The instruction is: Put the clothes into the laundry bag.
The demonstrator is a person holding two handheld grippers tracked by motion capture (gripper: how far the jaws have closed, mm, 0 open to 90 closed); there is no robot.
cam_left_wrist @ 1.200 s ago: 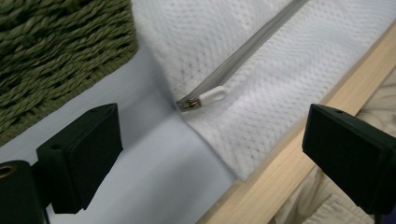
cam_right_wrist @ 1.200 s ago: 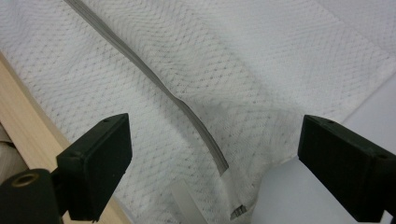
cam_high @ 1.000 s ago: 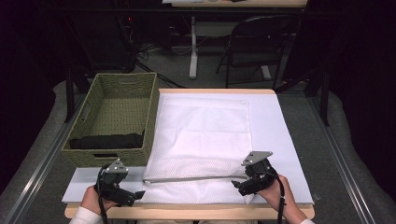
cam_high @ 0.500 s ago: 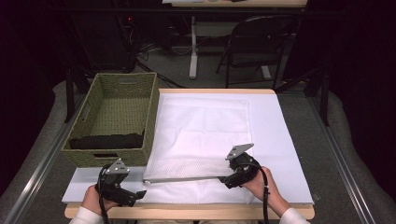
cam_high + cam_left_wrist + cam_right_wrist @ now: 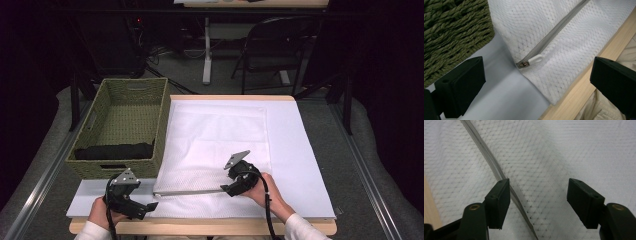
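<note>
Mesh laundry bag [image 5: 215, 140] lies flat on the white table cover [image 5: 300, 165], beside a green woven basket [image 5: 122, 125].

Basket stands at the left of the table and holds a dark folded cloth [image 5: 114, 150] at its near end. Bag is white, fine net, with a grey zipper [image 5: 187, 191] along its near edge; the white zipper pull [image 5: 535, 60] sits at the left corner, so the bag is zipped closed. The left gripper [image 5: 142, 207] is wide open near this corner and holds nothing. The right gripper [image 5: 227, 190] has just been closing its jaws over the zipper line, but they are apart and grip nothing yet.
</note>
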